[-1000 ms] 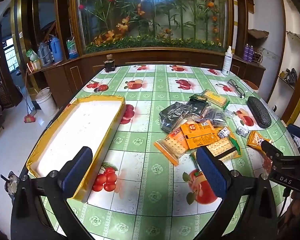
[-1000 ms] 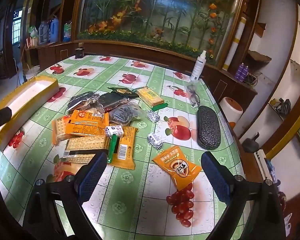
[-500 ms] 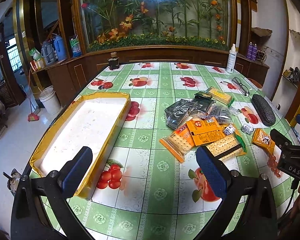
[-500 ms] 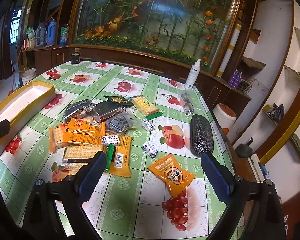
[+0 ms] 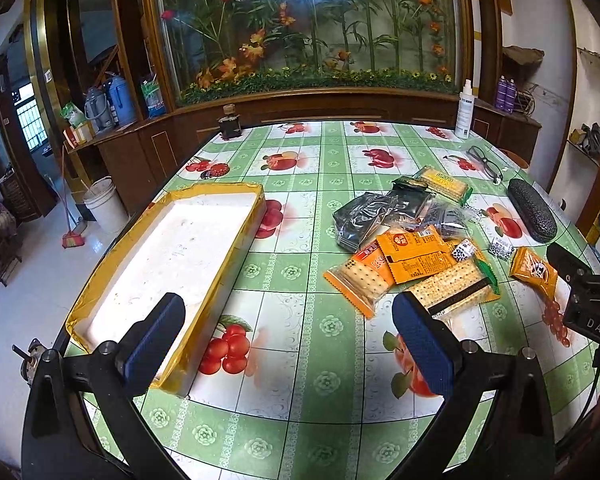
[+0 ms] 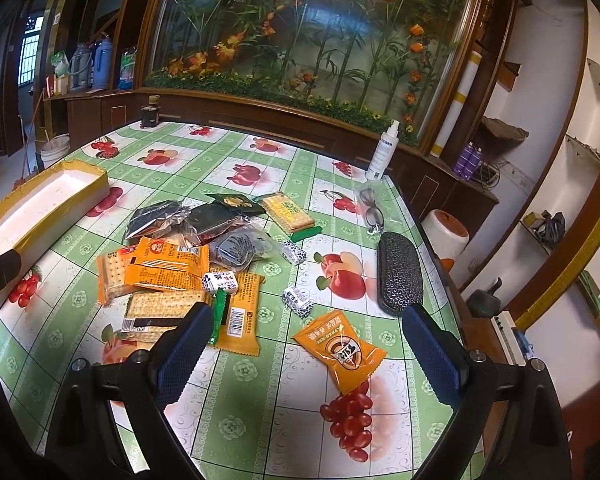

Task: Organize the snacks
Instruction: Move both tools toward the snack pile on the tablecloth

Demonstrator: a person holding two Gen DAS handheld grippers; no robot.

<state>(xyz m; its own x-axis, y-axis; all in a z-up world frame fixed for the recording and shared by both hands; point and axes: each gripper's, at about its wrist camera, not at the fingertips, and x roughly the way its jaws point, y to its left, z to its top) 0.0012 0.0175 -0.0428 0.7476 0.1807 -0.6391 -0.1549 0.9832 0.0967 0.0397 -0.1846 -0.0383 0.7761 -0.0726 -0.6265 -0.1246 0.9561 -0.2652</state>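
Both tongs wide open, nothing held. Left gripper hangs over the table's near edge, left pad overlapping the near corner of the yellow-rimmed tray, right pad just short of the cracker pack. Right gripper hangs above the near right part of the table, the lone orange snack bag between its pads. Change over the last second: both cameras have risen and pulled back, so more tabletop shows in each view and the snacks look smaller and farther off; no item has shifted and jaw spread is unchanged. So no pick has started, this reads as a reset or overview pose. Snack pile sits mid-table toward the right edge: dark foil bags at the back, orange packs and crackers in front, small wrapped candies loose beside it. Tray lies along the left edge, empty, well apart from the pile. Glasses case and glasses on the right edge are not snacks. Task looks essentially unstarted; closest target for the right gripper is probably the orange bag.
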